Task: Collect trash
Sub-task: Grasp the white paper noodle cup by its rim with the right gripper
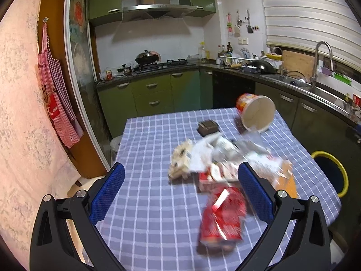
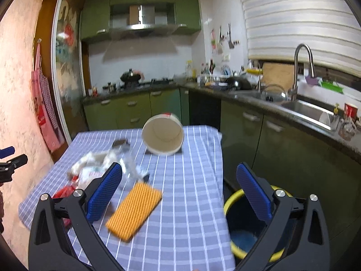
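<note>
Trash lies on a blue checked tablecloth (image 1: pixel 144 203). A red wrapper (image 1: pixel 222 216) is nearest, between my left gripper's (image 1: pixel 180 169) open fingers. Beyond it sits a heap of white and clear wrappers (image 1: pixel 216 155), a dark small box (image 1: pixel 208 127) and a tipped paper noodle cup (image 1: pixel 257 113). In the right wrist view the cup (image 2: pixel 163 135) lies on its side with its mouth toward me, and an orange ribbed packet (image 2: pixel 134 207) rests between my right gripper's (image 2: pixel 179 171) open fingers. A yellow-rimmed bin (image 2: pixel 243 230) stands beside the table's right edge.
Green kitchen cabinets (image 1: pixel 155 94) and a counter with stove and sink (image 2: pixel 309 110) wrap around behind and to the right. A red apron (image 1: pixel 56 94) hangs on the left wall. The left gripper's tip (image 2: pixel 9 158) shows at the left edge of the right wrist view.
</note>
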A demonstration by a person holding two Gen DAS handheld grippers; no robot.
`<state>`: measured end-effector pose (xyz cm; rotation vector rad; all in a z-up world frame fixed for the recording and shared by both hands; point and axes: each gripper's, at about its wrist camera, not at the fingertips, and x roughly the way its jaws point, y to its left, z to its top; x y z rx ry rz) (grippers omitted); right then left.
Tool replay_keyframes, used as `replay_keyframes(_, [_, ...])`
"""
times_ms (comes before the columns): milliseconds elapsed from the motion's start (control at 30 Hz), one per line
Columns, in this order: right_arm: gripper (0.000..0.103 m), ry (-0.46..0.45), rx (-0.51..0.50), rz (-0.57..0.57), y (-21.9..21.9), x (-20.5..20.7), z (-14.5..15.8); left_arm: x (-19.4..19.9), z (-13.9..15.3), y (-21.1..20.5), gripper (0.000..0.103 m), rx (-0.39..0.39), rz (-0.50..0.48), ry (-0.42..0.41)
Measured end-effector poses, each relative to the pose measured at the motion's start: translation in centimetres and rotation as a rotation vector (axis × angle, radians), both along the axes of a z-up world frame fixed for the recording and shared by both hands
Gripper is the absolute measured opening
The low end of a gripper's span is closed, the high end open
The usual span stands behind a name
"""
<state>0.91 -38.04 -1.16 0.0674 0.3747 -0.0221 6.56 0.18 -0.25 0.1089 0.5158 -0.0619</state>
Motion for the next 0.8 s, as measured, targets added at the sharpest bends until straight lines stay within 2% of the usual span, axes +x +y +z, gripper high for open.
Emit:
replay_keyframes(267, [0.096, 0.109, -0.004, 0.103, -0.2, 10.8, -0.3, 9.7, -0.7, 1.6, 0.099, -0.035, 0.004, 0.003])
replay_keyframes(433, [0.073, 0.177, 0.005, 0.081, -0.4, 18.1, -2.4, 15.5, -2.4, 1.9, 0.099, -0.025, 0.016, 0.024])
replay_keyframes(600, [0.058, 0.260, 0.040, 0.054, -1.6, 24.5, -5.6, 19.8, -4.0, 2.4, 0.099, -0.026, 0.035, 0.023])
replay_keyframes(733, [0.047, 0.330, 0.096, 0.061, -2.1, 28.5, -8.1, 21.5, -5.3, 2.8, 0.099, -0.051, 0.038, 0.036])
replay_keyframes(800, [0.044, 0.363, 0.142, 0.064, -2.4, 29.9, -9.3, 22.0, -5.8, 2.9, 0.099, -0.057, 0.038, 0.037])
